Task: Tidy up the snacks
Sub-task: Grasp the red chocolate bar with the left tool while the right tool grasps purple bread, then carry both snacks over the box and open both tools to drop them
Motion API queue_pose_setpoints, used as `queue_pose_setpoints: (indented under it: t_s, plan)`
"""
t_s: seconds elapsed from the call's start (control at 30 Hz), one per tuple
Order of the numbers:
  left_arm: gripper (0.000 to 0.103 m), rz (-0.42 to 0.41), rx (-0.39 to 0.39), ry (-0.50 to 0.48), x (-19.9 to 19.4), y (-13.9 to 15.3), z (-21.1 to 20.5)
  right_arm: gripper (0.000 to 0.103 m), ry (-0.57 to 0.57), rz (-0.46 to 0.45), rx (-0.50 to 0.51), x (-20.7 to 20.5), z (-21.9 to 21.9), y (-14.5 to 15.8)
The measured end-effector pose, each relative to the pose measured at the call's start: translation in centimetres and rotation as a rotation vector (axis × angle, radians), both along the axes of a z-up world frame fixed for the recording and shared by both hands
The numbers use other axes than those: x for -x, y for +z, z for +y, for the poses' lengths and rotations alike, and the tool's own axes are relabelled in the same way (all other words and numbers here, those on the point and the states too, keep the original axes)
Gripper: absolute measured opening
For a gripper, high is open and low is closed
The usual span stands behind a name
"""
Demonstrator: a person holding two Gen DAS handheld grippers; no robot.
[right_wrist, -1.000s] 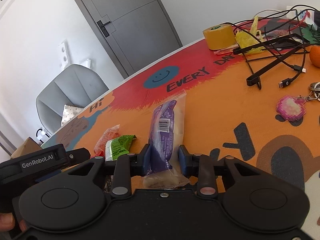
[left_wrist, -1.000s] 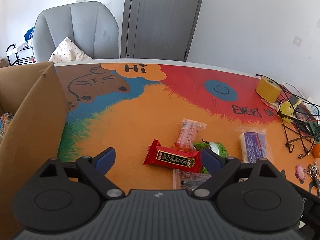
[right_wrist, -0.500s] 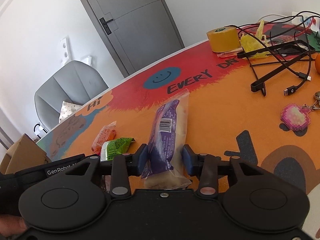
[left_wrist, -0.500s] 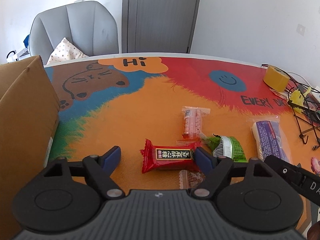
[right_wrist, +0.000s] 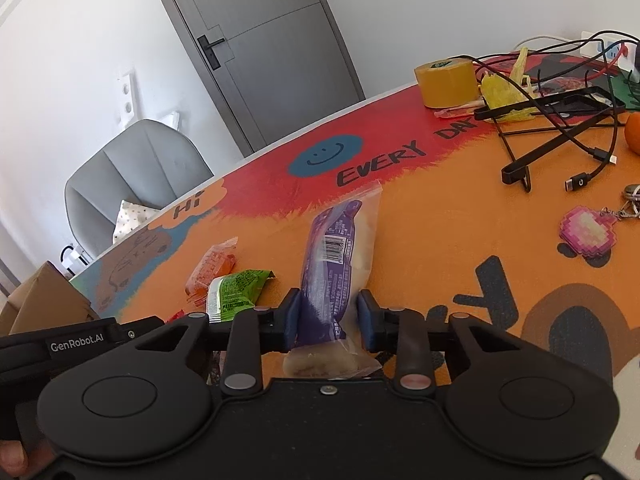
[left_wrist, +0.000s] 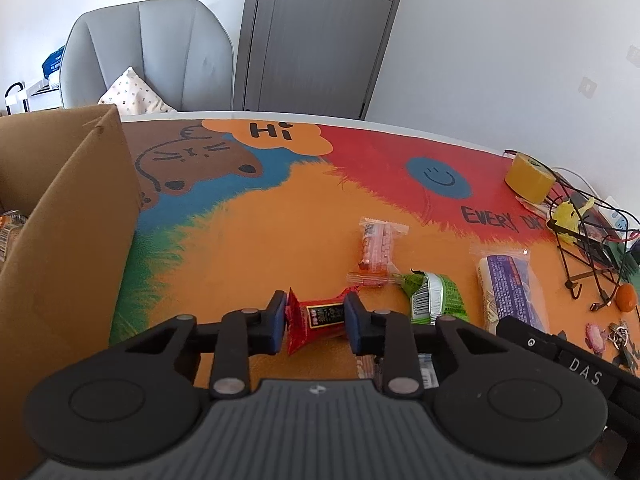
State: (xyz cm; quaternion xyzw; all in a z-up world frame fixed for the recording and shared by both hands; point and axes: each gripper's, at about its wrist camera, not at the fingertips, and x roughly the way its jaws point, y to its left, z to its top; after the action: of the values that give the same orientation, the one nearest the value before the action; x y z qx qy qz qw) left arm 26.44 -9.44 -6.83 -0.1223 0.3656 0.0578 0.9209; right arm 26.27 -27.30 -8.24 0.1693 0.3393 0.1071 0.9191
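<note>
The left tool [left_wrist: 315, 322] is closing its jaws on the red candy packet [left_wrist: 318, 318], which lies flat on the counter [left_wrist: 256, 248] squarely between the two blue pads, both of them at the wrapper's ends. The right tool [right_wrist: 327, 320] is clamped on the purple snack bag [right_wrist: 334, 268]: its pads pinch the bag's near part, and the rest of the bag stretches away from the tool along the counter.

Taking the red candy packet as the landmark: the green packet [left_wrist: 434, 298] lies just to its right, the pink wafer pack [left_wrist: 378, 246] lies beyond it and slightly right, and the purple snack bag is farther right, past the green packet. The cardboard box [left_wrist: 68, 240] stands well to its left at the counter's edge. A yellow tape roll [left_wrist: 528, 178] sits far off to the right, near the wall.
</note>
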Motion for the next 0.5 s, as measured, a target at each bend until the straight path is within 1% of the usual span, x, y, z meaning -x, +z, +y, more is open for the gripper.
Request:
queue_pose_setpoints:
  t_s: [0.07,0.23,0.5]
  plan:
    - [0.021,-0.016,0.007,-0.003,0.5,0.4,0.2,0.029,-0.003,-0.001,-0.008,0.4,0.0,0.1]
    - [0.016,-0.033,0.035,-0.007,1.9,1.1,0.6,0.029,-0.007,-0.013,-0.022,1.7,0.1,0.4]
    - [0.014,-0.088,0.042,0.002,4.3,2.9,1.1,0.029,0.005,-0.057,-0.048,3.5,0.4,1.8]
